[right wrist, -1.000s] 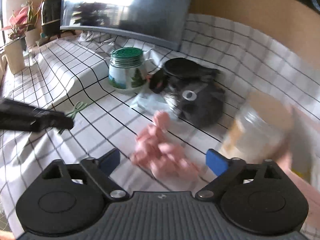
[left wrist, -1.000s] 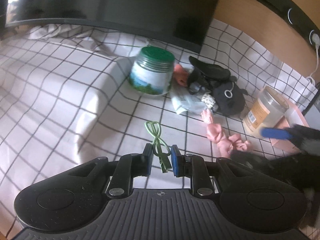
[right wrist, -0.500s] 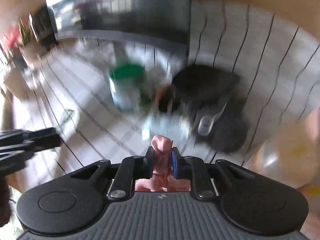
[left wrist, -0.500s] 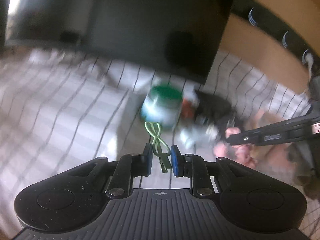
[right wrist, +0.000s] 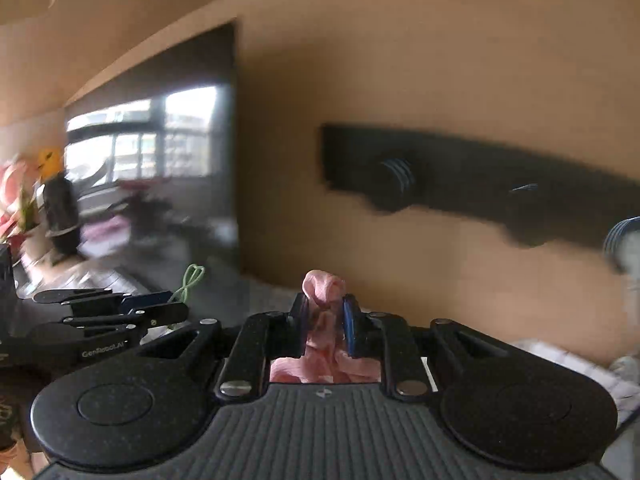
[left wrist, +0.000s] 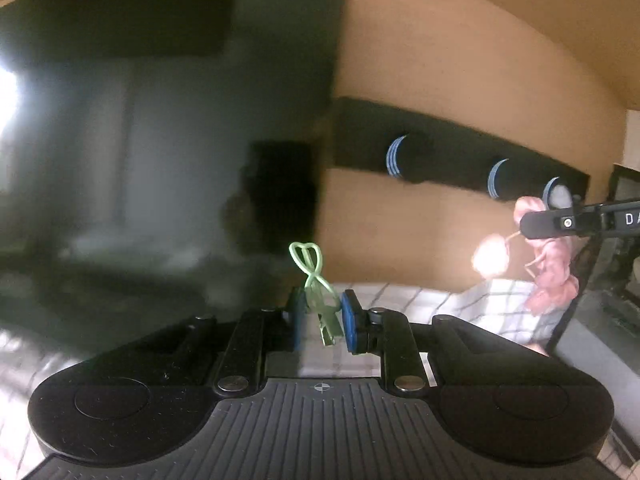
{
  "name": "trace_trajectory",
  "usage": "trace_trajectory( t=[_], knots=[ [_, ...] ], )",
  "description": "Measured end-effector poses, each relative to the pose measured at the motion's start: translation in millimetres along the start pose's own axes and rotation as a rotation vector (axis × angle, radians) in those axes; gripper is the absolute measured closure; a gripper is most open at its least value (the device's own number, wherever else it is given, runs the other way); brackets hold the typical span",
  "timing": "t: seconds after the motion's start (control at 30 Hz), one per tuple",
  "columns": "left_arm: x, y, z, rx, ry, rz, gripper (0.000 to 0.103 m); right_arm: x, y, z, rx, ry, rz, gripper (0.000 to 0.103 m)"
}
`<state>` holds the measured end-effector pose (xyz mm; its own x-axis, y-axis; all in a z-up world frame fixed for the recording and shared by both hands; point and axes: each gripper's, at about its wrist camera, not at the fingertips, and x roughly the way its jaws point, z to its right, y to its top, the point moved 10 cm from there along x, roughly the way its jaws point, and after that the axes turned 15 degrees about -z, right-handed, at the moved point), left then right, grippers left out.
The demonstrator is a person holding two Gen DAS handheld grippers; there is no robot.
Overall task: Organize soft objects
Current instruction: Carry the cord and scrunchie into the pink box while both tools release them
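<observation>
My left gripper point(left wrist: 322, 312) is shut on a thin green elastic loop point(left wrist: 308, 264), whose free end sticks up past the blue pads. My right gripper point(right wrist: 325, 312) is shut on a pink fabric piece point(right wrist: 322, 286), bunched between the pads and trailing down below them. Both are raised above the checked cloth and face the tan wall. In the left wrist view the right gripper point(left wrist: 536, 224) shows at the right edge with the pink fabric point(left wrist: 554, 276) dangling under it. In the right wrist view the left gripper point(right wrist: 176, 306) shows low on the left with the green loop point(right wrist: 191, 276).
A black wall rack with round pegs point(left wrist: 440, 156) point(right wrist: 480, 172) crosses the tan wall ahead. A large dark screen point(left wrist: 160, 140) point(right wrist: 160, 160) fills the left. The checked tablecloth point(left wrist: 420, 300) lies below. A red-leaved plant point(right wrist: 16, 208) stands at the far left.
The right gripper went from open over the pink fabric to shut on it. Both grippers rose from the table with their loads; the jars and dark pile dropped out of view.
</observation>
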<state>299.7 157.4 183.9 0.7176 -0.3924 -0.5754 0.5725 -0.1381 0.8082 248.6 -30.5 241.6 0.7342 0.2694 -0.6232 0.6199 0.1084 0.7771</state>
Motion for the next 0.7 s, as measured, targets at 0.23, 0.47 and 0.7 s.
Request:
trace_trajectory(
  t=[0.23, 0.47, 0.7],
  knots=[
    [54.0, 9.7, 91.3, 0.052, -0.179, -0.074, 0.080, -26.3, -23.4, 94.6, 0.102, -0.170, 0.023, 0.086],
    [100.9, -16.8, 190.9, 0.126, -0.363, -0.189, 0.080, -44.5, -59.6, 154.0, 0.202, -0.219, -0.005, 0.086],
    [137.3, -59.7, 254.6, 0.133, -0.493, -0.323, 0.080, -17.5, -89.2, 176.9, 0.281, -0.196, -0.074, 0.085]
  ],
)
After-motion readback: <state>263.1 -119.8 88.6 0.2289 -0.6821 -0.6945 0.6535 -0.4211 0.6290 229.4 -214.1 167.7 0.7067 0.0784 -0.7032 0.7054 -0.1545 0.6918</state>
